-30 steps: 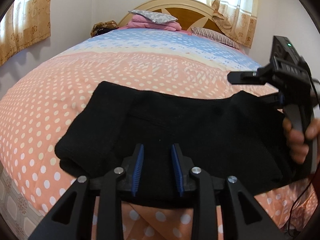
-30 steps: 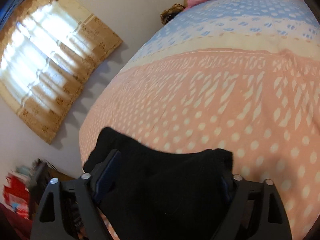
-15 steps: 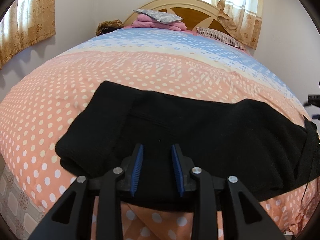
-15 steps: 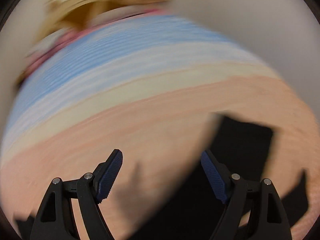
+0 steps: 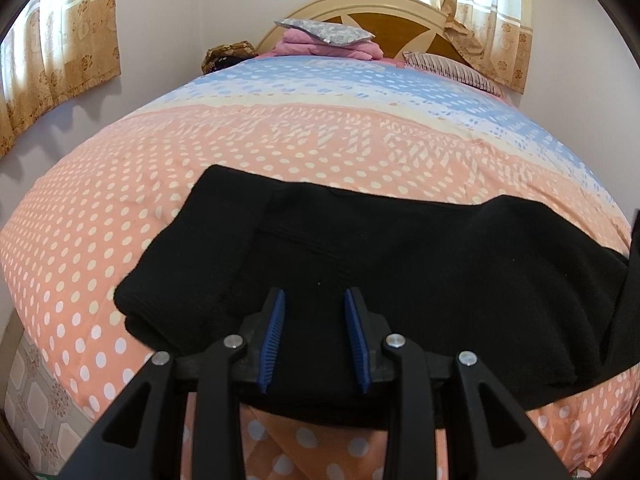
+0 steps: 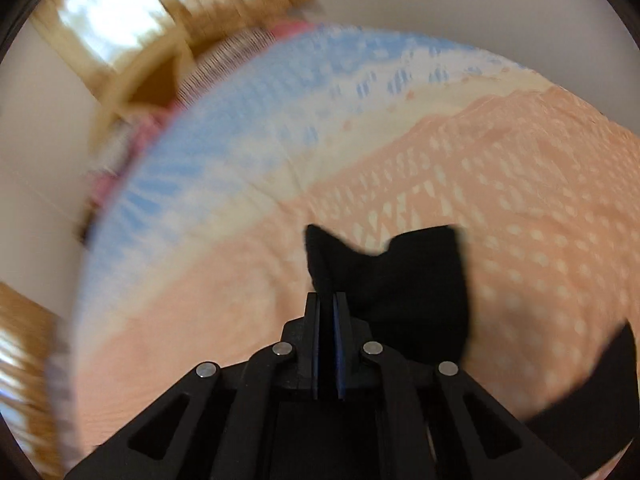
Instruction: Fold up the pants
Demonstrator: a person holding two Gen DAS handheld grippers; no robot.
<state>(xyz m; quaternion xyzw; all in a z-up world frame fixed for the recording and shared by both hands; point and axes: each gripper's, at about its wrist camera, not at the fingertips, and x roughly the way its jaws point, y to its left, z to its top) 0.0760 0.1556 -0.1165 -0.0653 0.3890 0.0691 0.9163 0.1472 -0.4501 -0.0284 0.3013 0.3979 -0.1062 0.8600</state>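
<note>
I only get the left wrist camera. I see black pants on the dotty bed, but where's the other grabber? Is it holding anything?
Observer: In the right wrist view the right gripper is shut, and a flap of the pants sticks out past its tips.
Operator: Is the whole flap squished in there?
Observer: No, only its left edge meets the tips. The rest spreads off to the right.
Operator: What's behind the flap?
Observer: The orange dotted part of the bedspread, though that picture is blurred.
</note>
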